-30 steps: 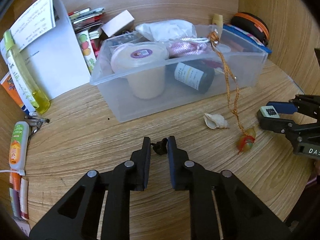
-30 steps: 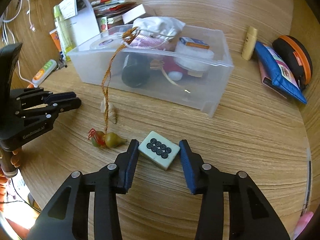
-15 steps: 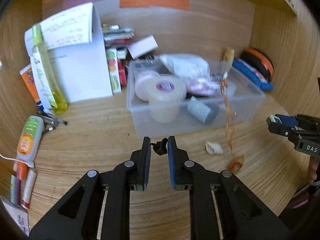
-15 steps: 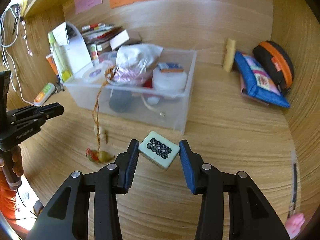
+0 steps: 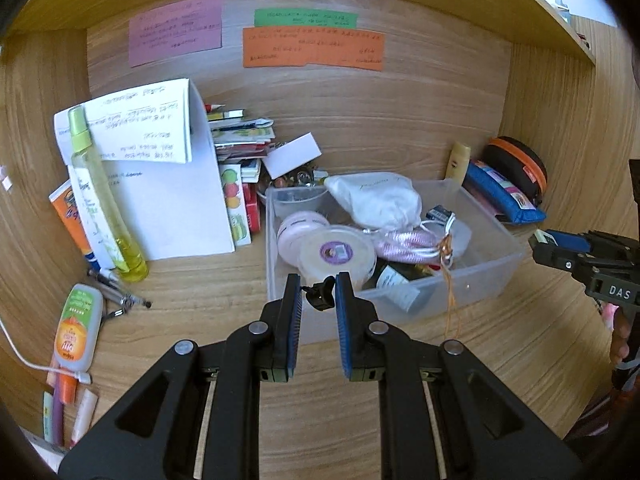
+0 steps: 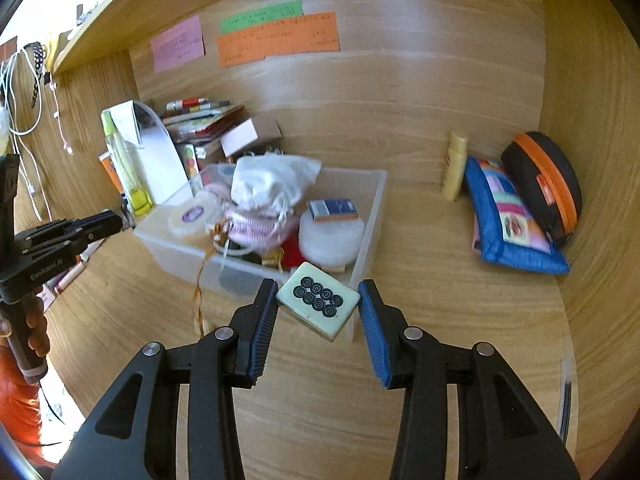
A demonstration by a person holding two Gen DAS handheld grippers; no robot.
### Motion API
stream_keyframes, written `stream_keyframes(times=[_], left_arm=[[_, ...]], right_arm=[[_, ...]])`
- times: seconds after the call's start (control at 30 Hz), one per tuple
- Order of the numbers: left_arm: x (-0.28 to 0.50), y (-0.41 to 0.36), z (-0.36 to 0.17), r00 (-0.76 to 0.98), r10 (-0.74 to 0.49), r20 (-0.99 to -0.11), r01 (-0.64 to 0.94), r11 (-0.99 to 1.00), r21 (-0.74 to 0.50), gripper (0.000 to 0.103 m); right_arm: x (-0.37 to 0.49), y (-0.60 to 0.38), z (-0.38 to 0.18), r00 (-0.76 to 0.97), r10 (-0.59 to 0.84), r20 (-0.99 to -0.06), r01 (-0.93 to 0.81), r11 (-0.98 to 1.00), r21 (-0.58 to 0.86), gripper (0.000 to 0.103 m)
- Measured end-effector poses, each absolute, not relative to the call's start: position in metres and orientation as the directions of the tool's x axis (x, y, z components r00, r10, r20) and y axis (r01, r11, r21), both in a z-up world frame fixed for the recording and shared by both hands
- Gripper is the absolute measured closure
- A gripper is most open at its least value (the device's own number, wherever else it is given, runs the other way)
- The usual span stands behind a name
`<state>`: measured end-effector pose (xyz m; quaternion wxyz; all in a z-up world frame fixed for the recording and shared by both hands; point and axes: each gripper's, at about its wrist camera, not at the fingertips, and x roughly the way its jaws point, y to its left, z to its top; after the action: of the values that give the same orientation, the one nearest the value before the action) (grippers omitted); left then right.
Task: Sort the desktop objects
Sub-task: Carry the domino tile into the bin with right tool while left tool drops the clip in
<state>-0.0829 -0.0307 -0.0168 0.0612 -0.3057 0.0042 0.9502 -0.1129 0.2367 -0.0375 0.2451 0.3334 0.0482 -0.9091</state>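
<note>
My left gripper (image 5: 317, 300) is shut on a small black clip (image 5: 320, 298), held in the air in front of the clear plastic bin (image 5: 486, 276). My right gripper (image 6: 318, 300) is shut on a pale green mahjong tile (image 6: 318, 300) with black circles, held above the bin's near corner (image 6: 370, 216). The bin holds a white pouch (image 5: 374, 200), tape rolls (image 5: 336, 254), a pink cord and a dark bottle. An orange tassel cord (image 5: 450, 280) hangs over the bin's front wall. The right gripper also shows at the right edge of the left wrist view (image 5: 560, 246).
A folded white paper (image 5: 160, 184) and a yellow spray bottle (image 5: 104, 208) stand at the left. A blue pouch (image 6: 508, 224), an orange-trimmed black case (image 6: 544, 188) and a yellow tube (image 6: 456, 164) lie at the back right. Tubes and pens (image 5: 76, 328) lie at far left.
Both grippers have lifted up from the desk with their objects. The shell and the tassel's end on the desk have dropped out of view.
</note>
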Motion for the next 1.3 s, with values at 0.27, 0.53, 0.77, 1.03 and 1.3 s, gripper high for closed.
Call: stream_keyframes(times=[0.27, 0.53, 0.77, 1.03, 1.3], left_arm=[[-0.108, -0.028, -0.026, -0.781, 0.114, -0.614, -0.118, -0.992, -0.034, 0.087], [-0.125, -0.031, -0.036, -0.761, 0.115, -0.639, -0.109, -0.993, -0.049, 0.087], [-0.133, -0.031, -0.046, -0.738, 0.122, -0.663, -0.114, -0.992, -0.056, 0.087], [-0.129, -0.027, -0.044, -0.738, 0.125, -0.663, -0.125, -0.991, -0.049, 0.087], [-0.109, -0.032, -0.027, -0.779, 0.115, -0.616, -0.112, -0.993, -0.043, 0.06]], right_arm=[[-0.143, 0.221, -0.041, -0.635, -0.429, -0.643, 0.499, -0.862, 0.083, 0.065], [-0.162, 0.208, -0.052, -0.601, -0.428, -0.675, 0.52, -0.851, 0.076, 0.065], [-0.168, 0.2, -0.057, -0.586, -0.418, -0.694, 0.528, -0.847, 0.064, 0.065], [-0.165, 0.191, -0.059, -0.587, -0.397, -0.706, 0.537, -0.843, 0.028, 0.065], [-0.152, 0.192, -0.047, -0.621, -0.391, -0.679, 0.52, -0.854, 0.017, 0.048]])
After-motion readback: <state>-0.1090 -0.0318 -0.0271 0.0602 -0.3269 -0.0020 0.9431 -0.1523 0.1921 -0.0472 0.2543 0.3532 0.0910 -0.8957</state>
